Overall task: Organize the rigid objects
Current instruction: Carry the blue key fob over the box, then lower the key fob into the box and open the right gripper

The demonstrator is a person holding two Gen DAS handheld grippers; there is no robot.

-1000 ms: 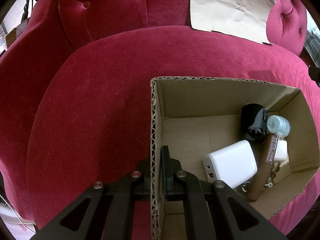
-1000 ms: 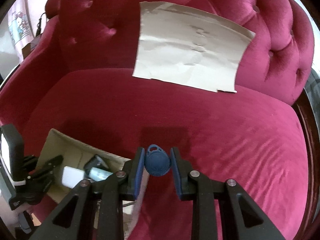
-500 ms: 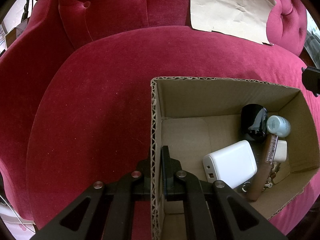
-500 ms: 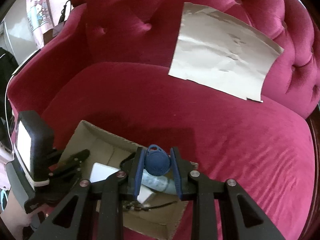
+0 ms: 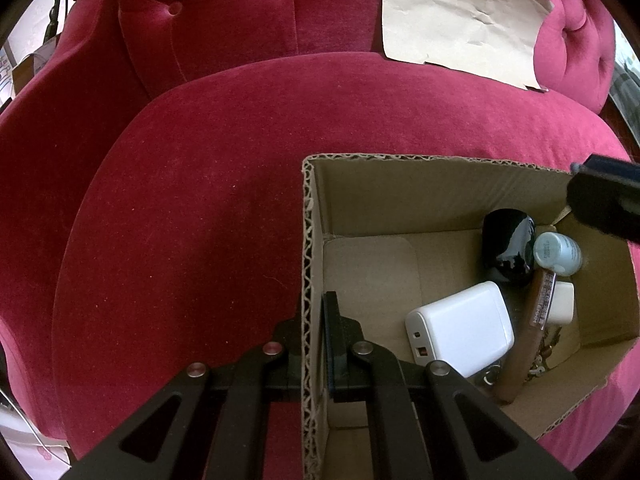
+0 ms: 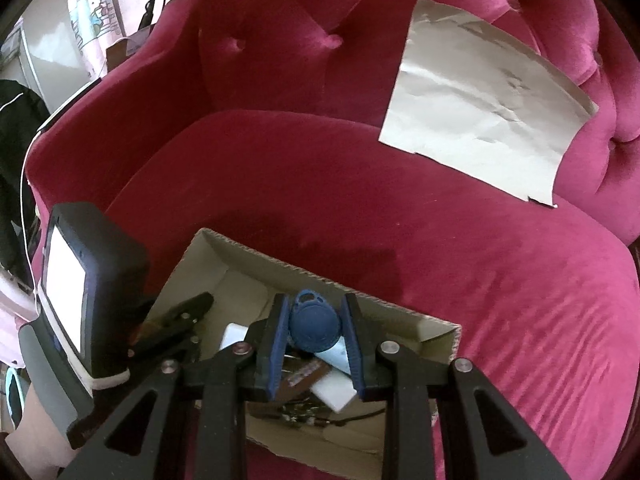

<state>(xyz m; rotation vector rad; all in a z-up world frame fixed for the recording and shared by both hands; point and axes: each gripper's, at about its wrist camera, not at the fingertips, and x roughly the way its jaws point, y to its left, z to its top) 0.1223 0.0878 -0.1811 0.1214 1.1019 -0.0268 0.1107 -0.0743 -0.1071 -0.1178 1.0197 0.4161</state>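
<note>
Gripper on the right point(image 6: 314, 330), clamped on a blue fob point(image 6: 314, 326) over the cardboard box point(image 5: 440, 168), could be opened early, so the fob is dropped onto the sofa point(image 6: 480, 260).

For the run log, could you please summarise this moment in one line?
left tongs: shut on box wall | right tongs: holding blue fob over box
</note>
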